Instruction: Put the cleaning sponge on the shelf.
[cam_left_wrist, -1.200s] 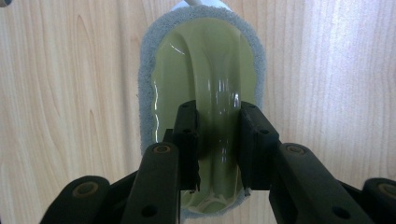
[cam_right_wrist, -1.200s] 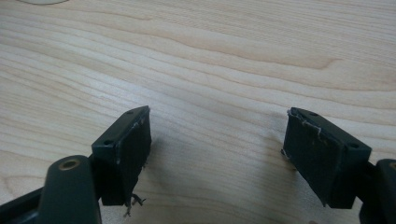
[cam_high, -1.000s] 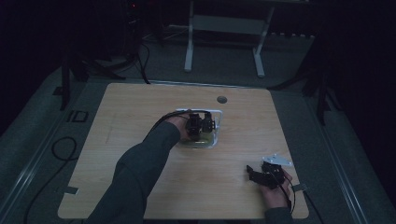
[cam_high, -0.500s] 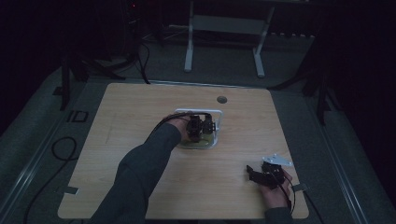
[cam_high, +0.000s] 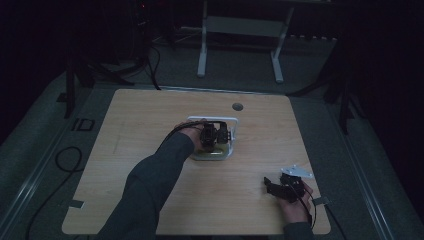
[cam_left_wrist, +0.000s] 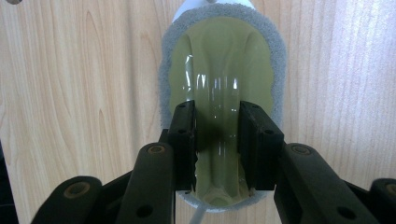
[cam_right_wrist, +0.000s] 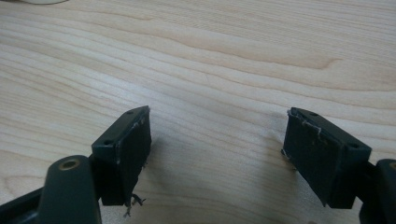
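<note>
Tabletop (cam_high: 150, 125) of pale wood carries the work, with a small round grommet hole (cam_high: 237, 106) near its far edge. Near its middle sits a white tray (cam_high: 235, 131) holding a sponge (cam_left_wrist: 275, 60), grey at the border with a yellow-green face, and on that face lies a clear glass tube (cam_left_wrist: 219, 116), running lengthwise along the sponge.

The left gripper (cam_high: 212, 137) reaches over the tray on an outstretched sleeve. In the left gripper view its jaws stand narrow, one on each side of the tube, pressed into or just at the sponge's surface; whether the pads already bite the glass I cannot tell, since the tube is transparent and the gap looks a little wider than the tube.

The right gripper (cam_high: 282, 187) rests well apart at the near right corner, jaws spread wide over bare wood and holding nothing.

As I judge it, the reach and the alignment over the tube are done. What remains is to finish closing, lift the tube clear of the sponge, and carry it wherever it belongs; the right gripper has taken no part so far.
</note>
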